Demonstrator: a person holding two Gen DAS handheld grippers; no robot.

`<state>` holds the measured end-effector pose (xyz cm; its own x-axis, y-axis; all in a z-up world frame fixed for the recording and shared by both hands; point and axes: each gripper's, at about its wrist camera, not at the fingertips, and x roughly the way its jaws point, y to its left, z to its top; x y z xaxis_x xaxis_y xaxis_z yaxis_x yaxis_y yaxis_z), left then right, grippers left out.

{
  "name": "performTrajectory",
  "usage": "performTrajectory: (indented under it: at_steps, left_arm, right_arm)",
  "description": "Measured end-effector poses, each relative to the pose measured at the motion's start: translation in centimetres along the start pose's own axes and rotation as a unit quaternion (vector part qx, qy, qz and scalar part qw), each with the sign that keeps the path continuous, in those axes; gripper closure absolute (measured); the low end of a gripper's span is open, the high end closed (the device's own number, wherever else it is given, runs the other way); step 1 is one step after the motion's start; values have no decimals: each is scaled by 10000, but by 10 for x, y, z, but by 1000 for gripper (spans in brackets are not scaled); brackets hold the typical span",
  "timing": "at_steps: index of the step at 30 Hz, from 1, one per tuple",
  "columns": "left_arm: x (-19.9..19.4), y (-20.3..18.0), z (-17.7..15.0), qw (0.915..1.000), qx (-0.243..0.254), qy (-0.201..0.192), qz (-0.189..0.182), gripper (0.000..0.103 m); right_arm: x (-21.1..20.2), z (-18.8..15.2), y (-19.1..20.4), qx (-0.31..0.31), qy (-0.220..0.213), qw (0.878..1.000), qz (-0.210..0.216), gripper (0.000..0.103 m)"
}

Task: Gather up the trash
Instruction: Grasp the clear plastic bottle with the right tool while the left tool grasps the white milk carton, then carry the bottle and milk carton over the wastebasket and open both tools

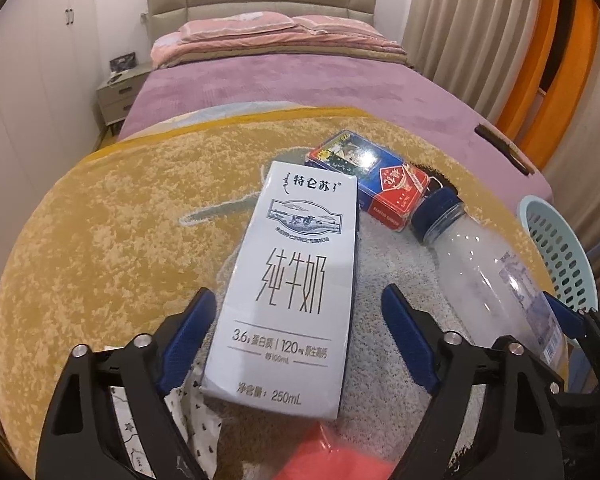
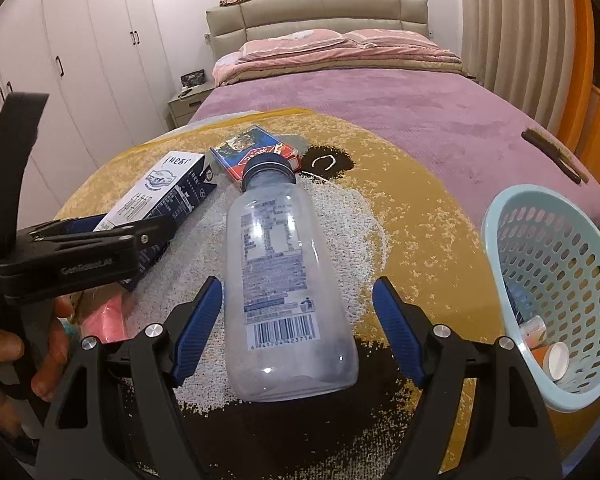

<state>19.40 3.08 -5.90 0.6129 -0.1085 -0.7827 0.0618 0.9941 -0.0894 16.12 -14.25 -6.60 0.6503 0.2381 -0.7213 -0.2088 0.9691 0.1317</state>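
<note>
Milk carton (image 1: pixel 288 280) and bottle (image 2: pixel 288 280) side by side, narrow gap between, basket (image 2: pixel 556 280) blocking right edge

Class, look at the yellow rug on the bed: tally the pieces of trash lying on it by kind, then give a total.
Milk carton: 1
Clear plastic bottle: 1
Blue-and-red card box: 1
Pink wrapper, only partly in view: 1
Total: 4

Warm, even indoor light, glare on the blue box (image 1: pixel 350 160) toward 12 o'clock, fisheye bending and dark corners, near foreground blurred
</note>
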Motion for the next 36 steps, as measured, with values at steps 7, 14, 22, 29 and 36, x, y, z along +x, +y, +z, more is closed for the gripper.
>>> performTrajectory:
  at_steps: [7, 14, 22, 29, 36]
  left_arm:
    - [7, -3, 3, 9998, -40, 78, 180, 42]
    - [-13, -11, 4, 9997, -105, -231, 27, 46]
    - [-54, -24, 12, 9968, -95, -750, -275, 47]
    - [-77, -46, 20, 9926, -46, -1049, -615, 47]
    - [-93, -79, 24, 9887, 206, -1187, -895, 47]
  right_arm:
    - [2, 0, -1, -39, 67, 9999, 144, 46]
    - [-7, -2, -3, 10, -87, 9996, 266, 49]
    - [-31, -6, -23, 380, -331, 9972, 556, 50]
    - [-64, -2, -44, 534, -638, 9951, 526, 51]
    - [-91, -3, -77, 852, -900, 9914, 432, 51]
